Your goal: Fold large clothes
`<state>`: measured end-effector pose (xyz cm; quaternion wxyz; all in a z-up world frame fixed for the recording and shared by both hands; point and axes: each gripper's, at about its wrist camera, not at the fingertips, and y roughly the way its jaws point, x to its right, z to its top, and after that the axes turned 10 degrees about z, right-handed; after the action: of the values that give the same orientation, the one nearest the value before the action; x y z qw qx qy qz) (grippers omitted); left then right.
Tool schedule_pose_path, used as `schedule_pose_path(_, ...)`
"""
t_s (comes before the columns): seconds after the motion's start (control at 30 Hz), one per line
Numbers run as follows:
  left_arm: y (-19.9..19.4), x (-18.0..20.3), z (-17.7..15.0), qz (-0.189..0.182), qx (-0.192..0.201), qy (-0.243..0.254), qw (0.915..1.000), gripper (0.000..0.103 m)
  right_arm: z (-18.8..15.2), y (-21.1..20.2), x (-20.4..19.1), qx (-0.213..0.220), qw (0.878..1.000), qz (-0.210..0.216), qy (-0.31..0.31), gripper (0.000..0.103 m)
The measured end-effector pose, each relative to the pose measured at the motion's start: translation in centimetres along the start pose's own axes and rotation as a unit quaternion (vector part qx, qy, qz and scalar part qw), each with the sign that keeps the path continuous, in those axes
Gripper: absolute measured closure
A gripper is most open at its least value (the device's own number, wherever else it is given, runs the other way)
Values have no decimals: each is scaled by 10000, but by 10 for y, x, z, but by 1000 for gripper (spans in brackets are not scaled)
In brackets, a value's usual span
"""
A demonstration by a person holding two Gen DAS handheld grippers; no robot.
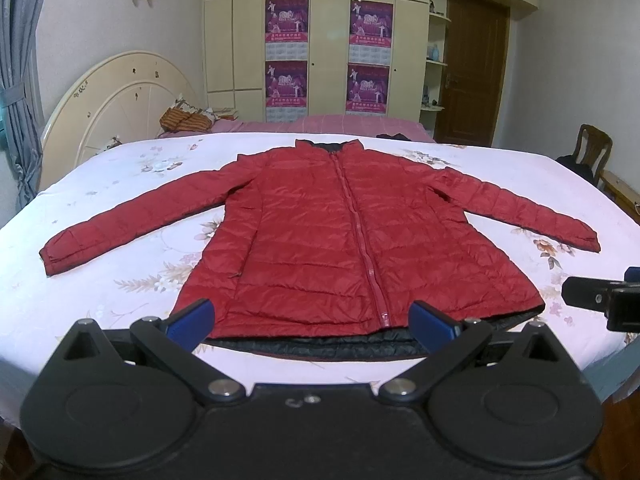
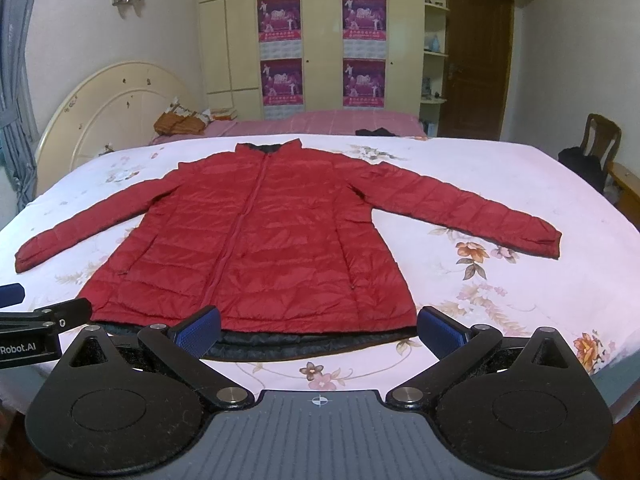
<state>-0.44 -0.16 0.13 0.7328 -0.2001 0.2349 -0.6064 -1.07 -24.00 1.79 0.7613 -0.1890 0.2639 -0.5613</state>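
Red quilted jacket [image 1: 352, 236] is being shown spread flat on the floral bed [image 1: 120, 280], left gripper [image 1: 312, 326] jaws held wide apart. In the right view, right gripper [image 2: 318, 330] jaws are likewise being held apart near the hem.

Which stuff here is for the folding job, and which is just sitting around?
For the job:
red puffer jacket, spread flat, zipped
floral bed sheet under it
left gripper, open
right gripper, open

Just lying about:
striped pillow
dark cloth on the pink bed
wooden chair
posters
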Motion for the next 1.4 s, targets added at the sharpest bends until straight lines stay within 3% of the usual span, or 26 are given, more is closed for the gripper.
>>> schedule_pose_path(1.4,4,0,0,18,-32,-2,10000,0,2,2,5,-3,10000,-16,21,0)
